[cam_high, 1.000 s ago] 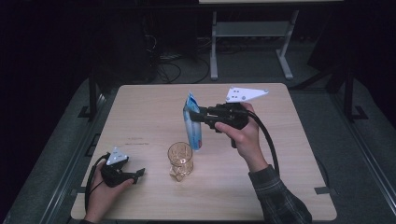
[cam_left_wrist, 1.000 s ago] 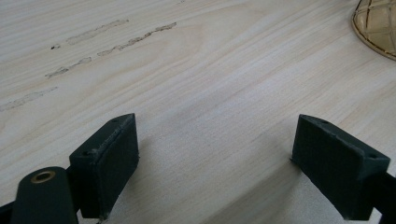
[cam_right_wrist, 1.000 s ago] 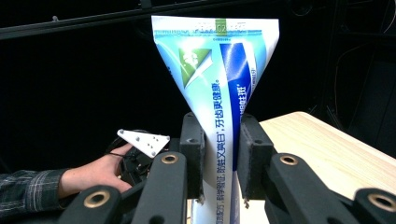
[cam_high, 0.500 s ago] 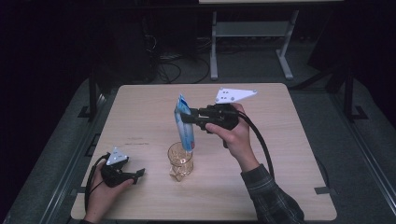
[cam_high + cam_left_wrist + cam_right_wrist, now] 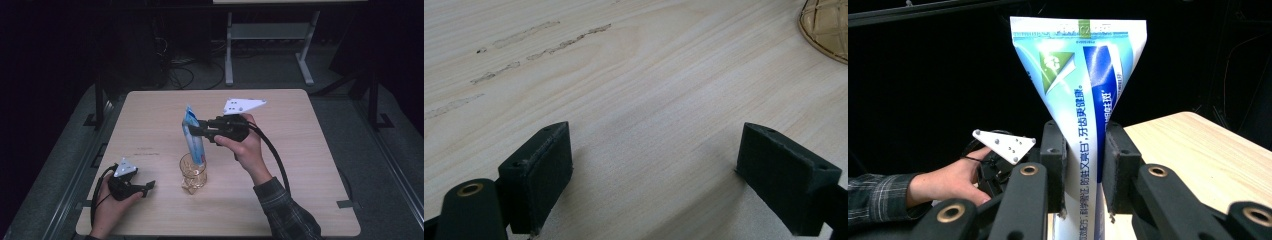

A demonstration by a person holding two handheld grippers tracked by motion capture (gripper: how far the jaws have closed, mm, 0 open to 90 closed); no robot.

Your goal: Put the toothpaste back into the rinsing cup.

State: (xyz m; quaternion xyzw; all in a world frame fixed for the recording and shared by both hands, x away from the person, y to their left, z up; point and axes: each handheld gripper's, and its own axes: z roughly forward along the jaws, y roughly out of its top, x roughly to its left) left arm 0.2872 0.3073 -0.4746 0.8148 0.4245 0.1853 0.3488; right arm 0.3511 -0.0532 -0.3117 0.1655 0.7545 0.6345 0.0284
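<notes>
Moved: your right gripper [image 5: 196,131] has carried the toothpaste tube [image 5: 192,137] nearer you and lower, over the glass [image 5: 193,171].
Right jaws: narrowed, pads pressed on both sides of the tube's middle, so you are grasping it.
Tube: upright, crimped end up, lower end at the glass rim.
Left gripper [image 5: 148,186]: resting on the table [image 5: 310,150] near its front left corner, jaws spread wide, nothing between them.
Glass: just beside your left gripper's reach, untouched by it.
</notes>
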